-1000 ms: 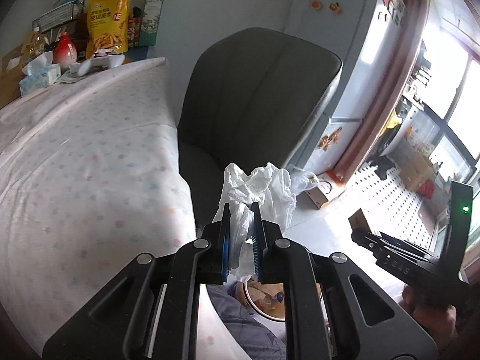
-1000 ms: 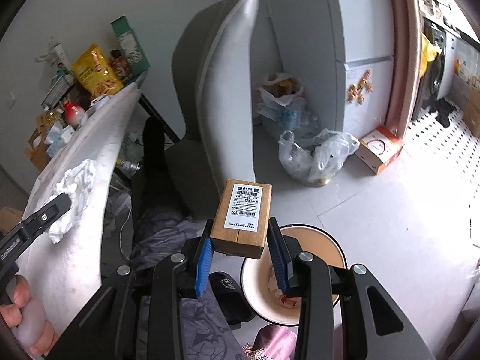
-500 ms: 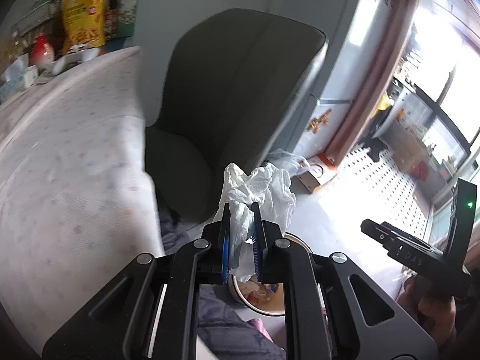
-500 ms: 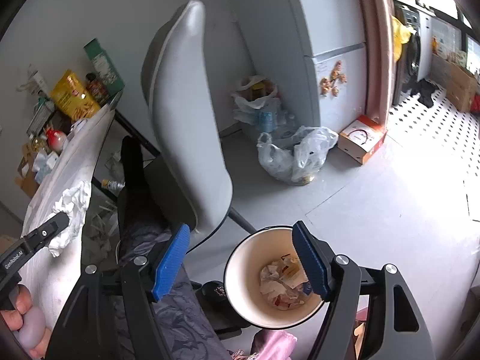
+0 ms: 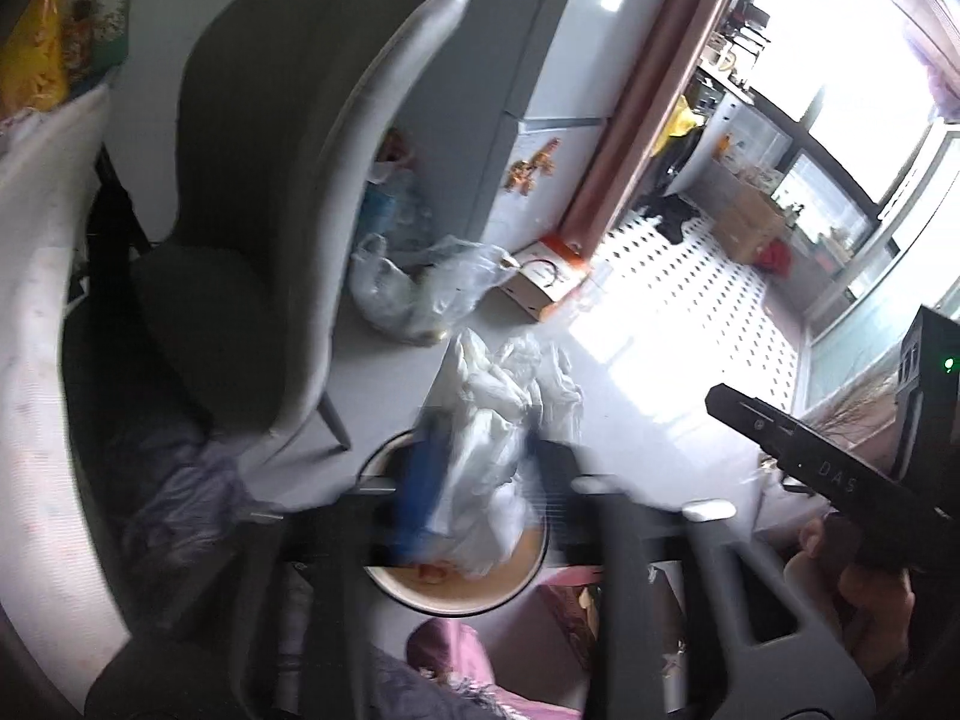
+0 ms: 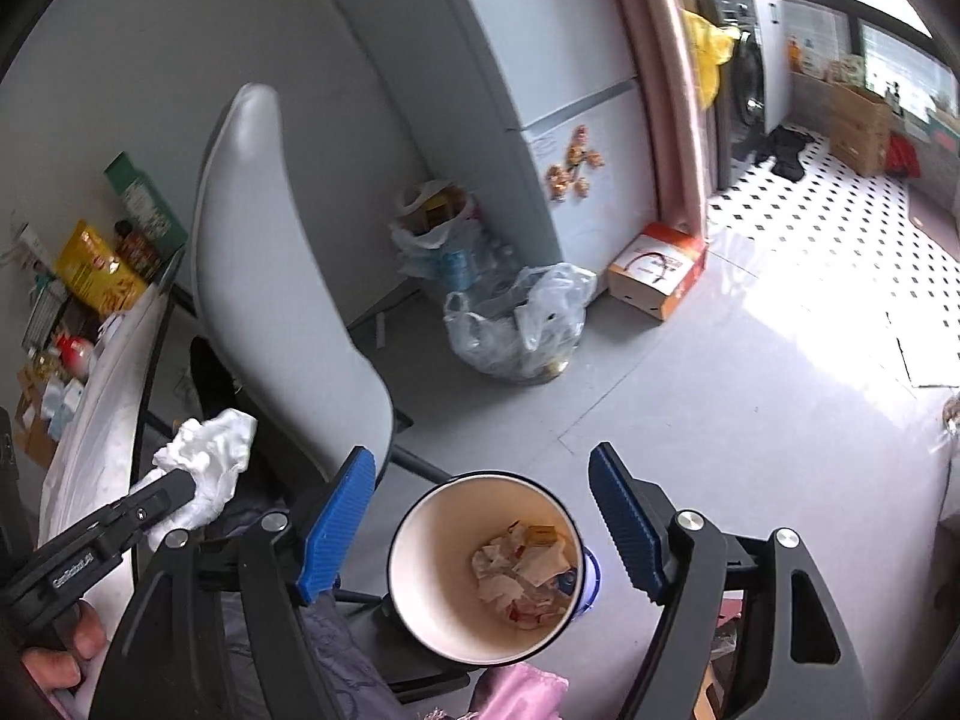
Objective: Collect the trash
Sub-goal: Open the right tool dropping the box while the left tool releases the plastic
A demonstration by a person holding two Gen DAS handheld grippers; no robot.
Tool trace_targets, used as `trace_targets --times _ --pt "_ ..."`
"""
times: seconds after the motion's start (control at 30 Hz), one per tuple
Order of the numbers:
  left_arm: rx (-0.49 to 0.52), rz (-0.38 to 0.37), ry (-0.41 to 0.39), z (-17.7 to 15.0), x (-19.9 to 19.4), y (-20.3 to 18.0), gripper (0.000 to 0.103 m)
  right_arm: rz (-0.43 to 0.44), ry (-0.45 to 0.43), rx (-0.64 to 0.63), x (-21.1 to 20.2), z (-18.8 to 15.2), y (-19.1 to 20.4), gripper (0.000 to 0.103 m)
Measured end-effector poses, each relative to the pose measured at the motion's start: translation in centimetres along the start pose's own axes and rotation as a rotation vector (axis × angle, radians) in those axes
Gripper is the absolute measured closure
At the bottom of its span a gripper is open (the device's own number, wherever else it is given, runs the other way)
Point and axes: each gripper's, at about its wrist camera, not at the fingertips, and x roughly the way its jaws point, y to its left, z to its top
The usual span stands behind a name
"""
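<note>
My left claw [image 5: 480,468] has just been opening, crumpled white plastic bag [image 5: 492,420] loose between the fingers, above the round cream bin [image 6: 414,588]. Right claw [image 6: 480,516] spread wide, nothing between.

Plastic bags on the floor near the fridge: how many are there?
2: a clear bag in front, a white bag in the corner behind it. Others may be hidden.

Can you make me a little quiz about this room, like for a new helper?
1. True or false: the round cream bin is empty.
2. What colour is the tall padded chair? A red, B grey, C yellow.
3. Fill in: the crumpled white tissue sits between the fingers of the ___ claw.
Key: 1 false, paper scraps lie inside. 2 B. 3 the left claw; its jaws have just been opening, tissue between them.
</note>
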Motion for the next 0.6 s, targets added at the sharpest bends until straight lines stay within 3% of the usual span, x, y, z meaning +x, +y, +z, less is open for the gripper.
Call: trace_targets --times 0.03,0.23,0.6 --pt "-0.009 0.003 -0.025 0.0 -0.3 0.0 0.022 -0.006 -0.003 0.009 -0.1 0.0 -0.4 0.028" --pt "-0.001 0.044 -0.069 0.3 -2.6 0.9 0.006 0.001 -0.008 0.016 -0.4 0.0 -0.8 0.023" --pt "-0.062 0.079 -0.163 0.0 -8.8 3.9 0.006 0.06 -0.073 -0.073 -3.3 0.6 4.6 0.008"
